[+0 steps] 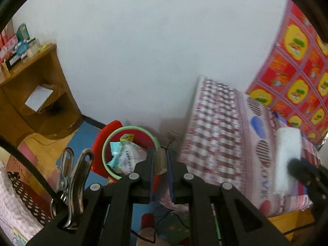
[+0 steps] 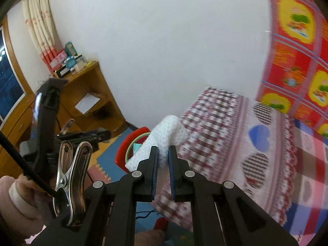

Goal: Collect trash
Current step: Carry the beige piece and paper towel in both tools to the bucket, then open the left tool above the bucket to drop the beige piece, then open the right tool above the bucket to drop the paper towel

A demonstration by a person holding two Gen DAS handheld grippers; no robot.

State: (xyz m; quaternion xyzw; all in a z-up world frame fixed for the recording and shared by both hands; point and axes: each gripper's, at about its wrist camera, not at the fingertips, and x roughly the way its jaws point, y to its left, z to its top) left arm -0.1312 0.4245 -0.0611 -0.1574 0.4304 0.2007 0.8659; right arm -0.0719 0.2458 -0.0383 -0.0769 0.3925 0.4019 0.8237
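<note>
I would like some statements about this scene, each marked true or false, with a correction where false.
1. The right gripper is shut on white foam wrap. True.
2. The left gripper is empty. False: it is shut on a small brownish scrap.
3. The red bin already contains wrappers. True.
4. The bin has a blue rim. False: the rim is light green.
5. The bed cover is plain white. False: it shows red checks and hearts.

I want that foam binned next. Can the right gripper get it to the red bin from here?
Probably yes: the right gripper holds the white foam, and the red bin sits open-topped just beyond, nothing between.
</note>
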